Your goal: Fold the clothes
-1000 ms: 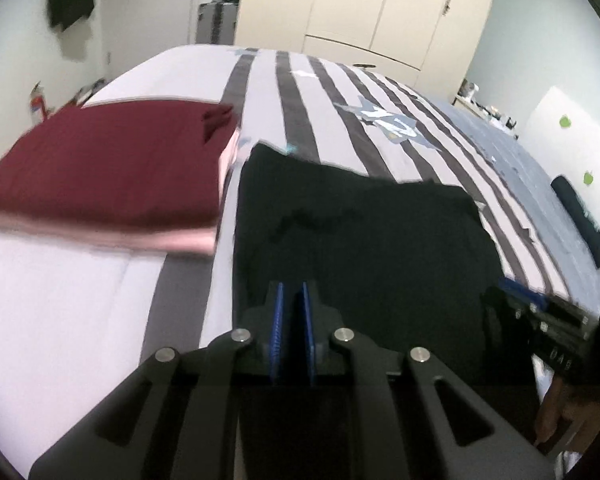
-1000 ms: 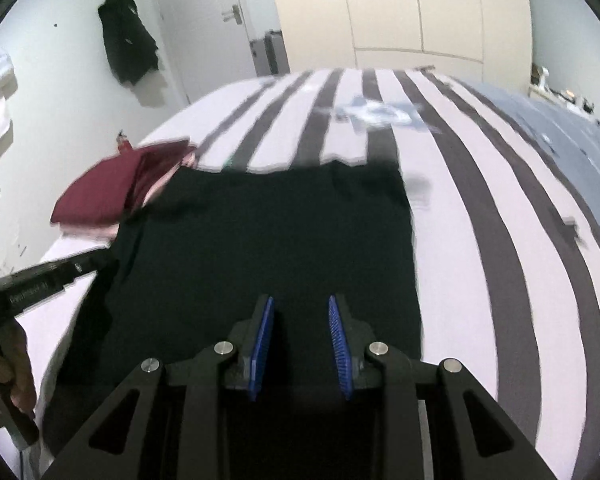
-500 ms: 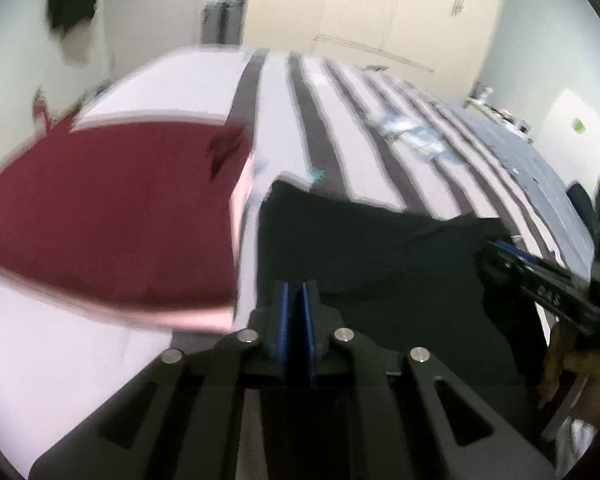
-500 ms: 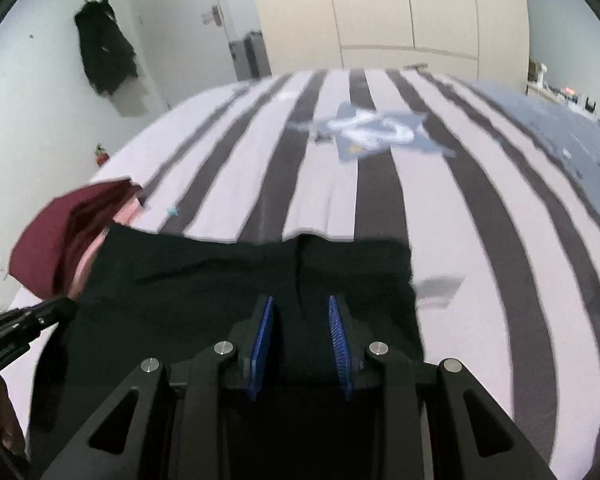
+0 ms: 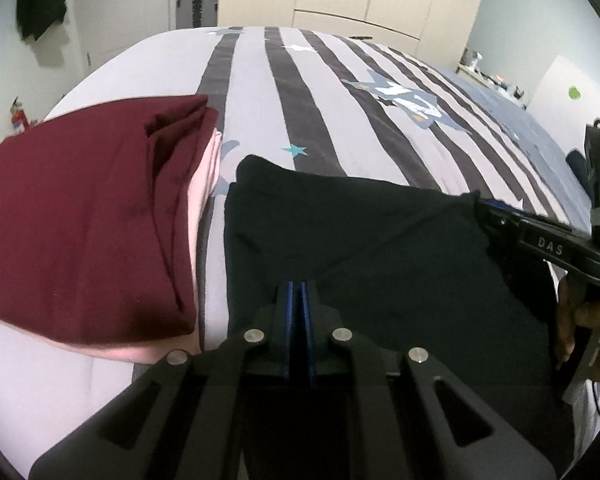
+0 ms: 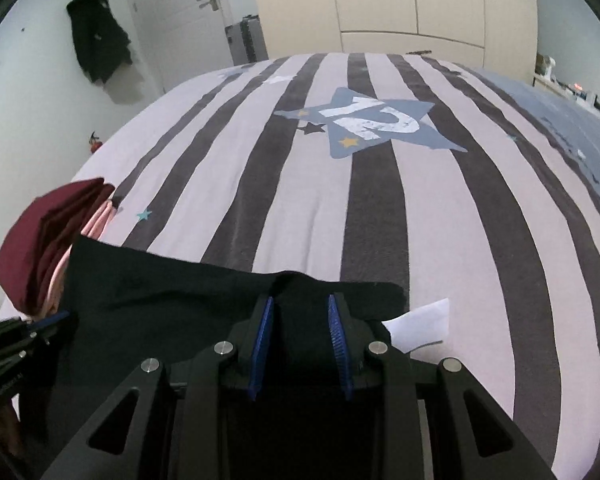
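Black garment (image 5: 380, 240) lies spread on the striped bed (image 6: 380, 220), its long axis running side to side between the two hands, its far edge forming a straight line across the stripes. To its left, just beside that end, sits a folded maroon garment (image 5: 84, 224) stacked on a pink one (image 5: 208, 168). A white slip of paper (image 6: 420, 324) lies on the bed at the black cloth's right corner. Both tools sit at the near side of the cloth, pointing forward and down, one toward each end, so neither hand is clearly nearer; the coming move likely turns on carrying this edge evenly toward or away from that far line. The left gripper (image 5: 299, 292) is clenched on a pinch of black fabric, its blue pads almost together. The right gripper (image 6: 299, 320) has a raised hump of the same cloth bunched between its pads, with the jaws closing on it.
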### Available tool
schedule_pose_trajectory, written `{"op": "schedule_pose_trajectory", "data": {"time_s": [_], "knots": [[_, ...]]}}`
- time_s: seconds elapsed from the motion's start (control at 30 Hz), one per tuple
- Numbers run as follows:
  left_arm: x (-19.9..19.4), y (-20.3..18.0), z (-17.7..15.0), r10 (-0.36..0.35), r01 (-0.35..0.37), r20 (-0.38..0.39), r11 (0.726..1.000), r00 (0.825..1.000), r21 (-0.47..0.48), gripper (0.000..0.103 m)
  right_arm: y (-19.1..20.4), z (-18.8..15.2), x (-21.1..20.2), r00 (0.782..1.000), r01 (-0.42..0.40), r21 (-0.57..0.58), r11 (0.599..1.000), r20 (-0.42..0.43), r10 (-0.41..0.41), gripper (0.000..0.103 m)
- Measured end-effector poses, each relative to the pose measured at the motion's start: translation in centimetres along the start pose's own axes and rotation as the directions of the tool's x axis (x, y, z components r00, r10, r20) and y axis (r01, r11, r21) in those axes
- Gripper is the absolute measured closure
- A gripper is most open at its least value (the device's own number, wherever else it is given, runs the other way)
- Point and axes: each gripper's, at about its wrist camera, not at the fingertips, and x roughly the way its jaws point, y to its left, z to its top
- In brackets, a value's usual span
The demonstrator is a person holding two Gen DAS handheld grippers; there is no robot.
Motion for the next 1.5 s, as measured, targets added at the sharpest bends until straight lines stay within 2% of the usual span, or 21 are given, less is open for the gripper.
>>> {"op": "schedule_pose_trajectory", "data": {"time_s": [0.07, 0.17, 0.3, 0.4, 0.43, 0.63, 0.83, 0.9, 1.0, 1.13, 1.27, 1.5], "knots": [[-0.1, 0.4, 0.3, -0.006, 0.006, 0.012, 1.0, 1.0, -0.023, 0.099, -0.4, 0.3, -0.5, 1.0, -0.01, 0.018, 1.0, 0.007, 0.01, 0.08], [-2.9, 0.8, 1.2, 0.037, -0.033, 0.104, 0.999, 0.994, -0.033, 0.098, -1.5, 0.9, -2.4, 0.998, -0.015, 0.028, 1.0, 0.056, 0.014, 0.079], [-5.7, 1.5, 0.6, 0.046, -0.043, 0.13, 0.999, 0.99, -0.025, 0.098, -3.2, 0.8, -5.6, 0.995, 0.028, 0.003, 1.0, 0.092, -0.028, 0.077], [-7.7, 1.1, -1.1, 0.043, -0.043, 0.124, 0.999, 0.991, -0.004, 0.098, -3.3, -1.1, -8.5, 0.995, 0.032, -0.022, 0.999, 0.092, -0.03, 0.077], [-8.5, 1.0, -2.0, 0.04, -0.04, 0.116, 0.999, 0.993, 0.002, 0.095, -3.0, -2.3, -9.4, 0.996, 0.025, -0.024, 0.999, 0.081, -0.023, 0.077], [-12.6, -1.1, -7.9, 0.021, -0.02, 0.089, 1.0, 0.996, -0.01, 0.094, -0.3, -10.0, -14.3, 0.999, -0.017, -0.027, 0.999, 0.028, 0.018, 0.077], [-13.5, -3.0, -11.8, 0.013, -0.012, 0.065, 1.0, 0.998, -0.025, 0.094, 2.8, -16.5, -17.2, 0.998, -0.066, -0.046, 0.997, 0.002, 0.067, 0.077], [-13.3, -3.2, -13.8, 0.033, -0.032, 0.044, 0.999, 0.999, -0.024, 0.094, 3.2, -18.3, -17.2, 0.998, -0.06, -0.038, 0.997, -0.014, 0.059, 0.077], [-13.8, -2.9, -17.1, 0.034, -0.033, 0.012, 0.997, 0.999, -0.071, 0.094, 3.7, -20.9, -17.5, 0.999, -0.035, -0.031, 0.999, -0.035, 0.033, 0.077], [-14.7, -2.2, -20.1, 0.044, -0.045, -0.01, 0.994, 0.999, -0.098, 0.094, 3.7, -24.4, -19.5, 1.0, -0.01, -0.023, 1.0, -0.027, 0.009, 0.077], [-15.9, -1.9, -21.3, 0.05, -0.053, -0.025, 0.993, 0.998, -0.101, 0.094, 3.6, -26.0, -20.9, 0.999, -0.023, -0.021, 1.0, -0.039, 0.023, 0.077], [-17.4, -0.9, -19.7, 0.049, -0.051, -0.021, 0.987, 0.999, -0.149, 0.092, 2.5, -26.5, -22.9, 0.996, -0.01, 0.009, 1.0, -0.086, 0.01, 0.077]]}}
